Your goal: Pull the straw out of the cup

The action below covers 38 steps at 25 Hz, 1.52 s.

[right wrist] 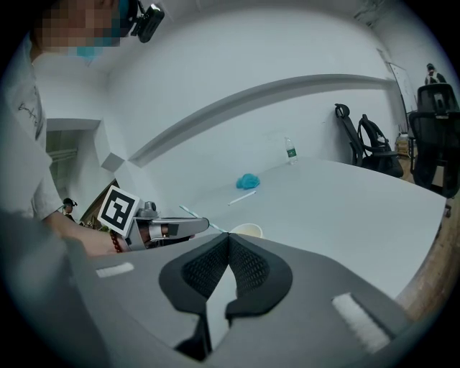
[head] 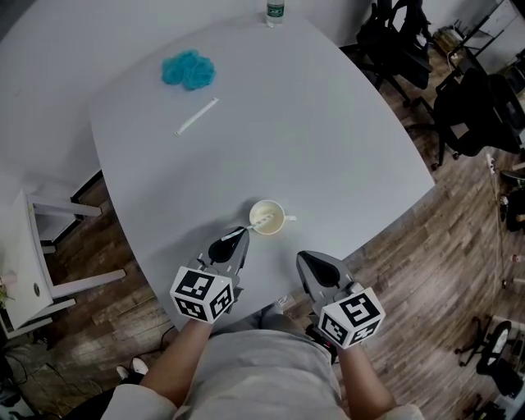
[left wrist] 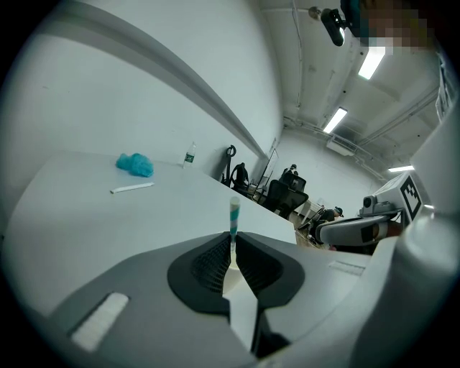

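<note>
A white cup (head: 267, 218) stands near the table's front edge. A teal-and-white striped straw (head: 256, 224) leans out of it toward my left gripper (head: 240, 233), which is shut on the straw's upper part. In the left gripper view the straw (left wrist: 233, 214) sticks up from between the closed pads of the left gripper (left wrist: 233, 243). My right gripper (head: 302, 257) hovers to the right of the cup, its jaws together and holding nothing. The right gripper view shows the right gripper (right wrist: 228, 237), the cup (right wrist: 246, 231), the straw (right wrist: 188, 211) and the left gripper (right wrist: 205, 225) holding it.
A crumpled blue cloth (head: 189, 70), a white paper-wrapped straw (head: 197, 116) and a small bottle (head: 276, 11) lie on the table's (head: 328, 139) far side. Black office chairs (head: 472, 107) stand to the right, a white unit (head: 33, 262) to the left.
</note>
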Available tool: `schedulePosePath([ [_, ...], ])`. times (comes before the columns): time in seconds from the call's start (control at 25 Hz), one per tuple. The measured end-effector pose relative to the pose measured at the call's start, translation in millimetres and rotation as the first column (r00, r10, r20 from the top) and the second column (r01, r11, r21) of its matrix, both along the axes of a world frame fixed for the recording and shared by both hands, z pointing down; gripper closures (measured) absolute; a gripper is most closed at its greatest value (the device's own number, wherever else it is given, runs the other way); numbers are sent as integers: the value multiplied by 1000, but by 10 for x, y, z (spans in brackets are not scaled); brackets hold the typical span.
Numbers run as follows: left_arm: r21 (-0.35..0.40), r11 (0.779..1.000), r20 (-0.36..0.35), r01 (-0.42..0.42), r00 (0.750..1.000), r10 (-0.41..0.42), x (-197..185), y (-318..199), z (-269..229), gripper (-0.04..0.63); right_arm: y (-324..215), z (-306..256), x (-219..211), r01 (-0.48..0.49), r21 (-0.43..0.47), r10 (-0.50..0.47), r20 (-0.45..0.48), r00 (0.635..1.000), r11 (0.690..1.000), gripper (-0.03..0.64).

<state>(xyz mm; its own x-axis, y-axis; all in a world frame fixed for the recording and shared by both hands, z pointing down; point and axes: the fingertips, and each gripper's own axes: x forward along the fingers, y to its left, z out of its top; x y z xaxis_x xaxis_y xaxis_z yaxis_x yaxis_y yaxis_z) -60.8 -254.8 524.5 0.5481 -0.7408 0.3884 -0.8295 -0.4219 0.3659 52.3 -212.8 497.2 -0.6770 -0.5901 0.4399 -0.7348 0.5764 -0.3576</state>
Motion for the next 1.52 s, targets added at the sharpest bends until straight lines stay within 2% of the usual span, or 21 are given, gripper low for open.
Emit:
schedulePosePath([
  [0.72,133,990,30,-49,999,45,-23,387,-576,552,215,-356,100,5,96,-4,-11,1000,995,611],
  [1.12,144,987,29,-71,997,68,-4,708,-763,552,377,-525,152,10,121,-8,-18,1000,993,611],
  [1.52,157,982,32,-104,994,101,38,984,-981,552,457,-636,122,18,105,-19,4,1000,994,612],
])
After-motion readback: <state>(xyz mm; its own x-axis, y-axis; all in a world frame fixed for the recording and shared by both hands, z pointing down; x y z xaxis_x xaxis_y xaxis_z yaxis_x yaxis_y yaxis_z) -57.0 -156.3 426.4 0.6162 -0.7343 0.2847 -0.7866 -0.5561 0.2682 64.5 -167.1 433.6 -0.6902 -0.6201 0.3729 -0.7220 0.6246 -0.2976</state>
